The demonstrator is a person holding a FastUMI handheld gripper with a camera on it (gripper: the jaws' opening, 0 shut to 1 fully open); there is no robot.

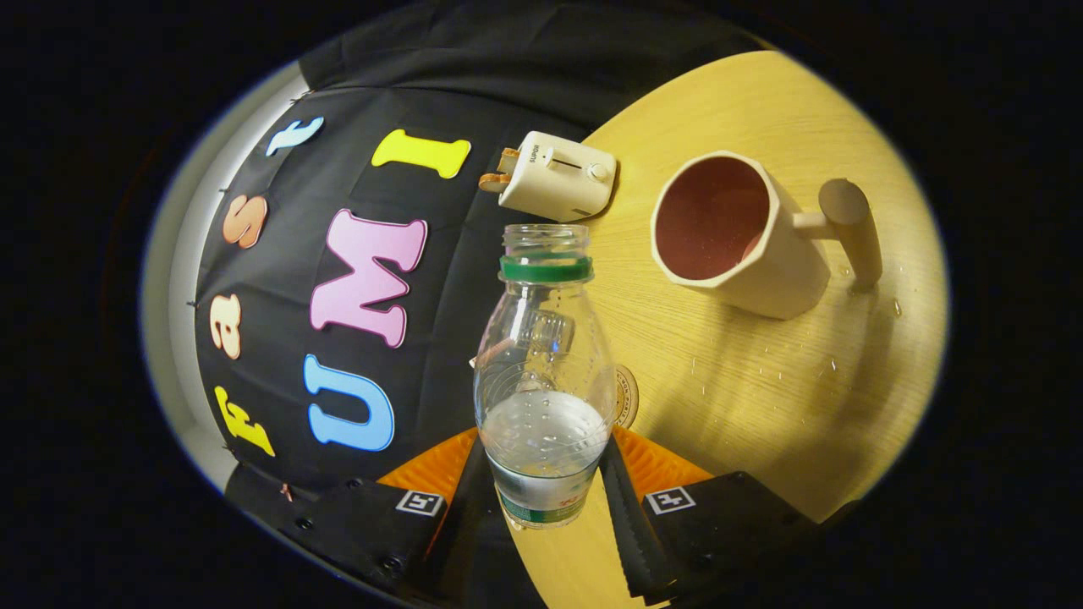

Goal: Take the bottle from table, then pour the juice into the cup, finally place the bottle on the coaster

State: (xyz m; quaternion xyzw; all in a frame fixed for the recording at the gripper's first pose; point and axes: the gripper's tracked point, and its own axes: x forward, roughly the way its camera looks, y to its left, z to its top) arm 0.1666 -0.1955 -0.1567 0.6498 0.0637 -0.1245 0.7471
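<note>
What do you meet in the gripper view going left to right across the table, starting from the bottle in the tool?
Bottle, held between the tool fingers, then the coaster just behind it, then the cup, then the cup's handle.

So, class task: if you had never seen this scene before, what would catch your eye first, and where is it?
First the clear, uncapped bottle, part full of liquid, clamped between the fingers of the gripper. Beyond it on the wooden table stands a cream cup with a dark inside and a peg handle, droplets scattered near it. A small white toaster sits at the table's far edge, and a round coaster peeks out from behind the bottle.
</note>
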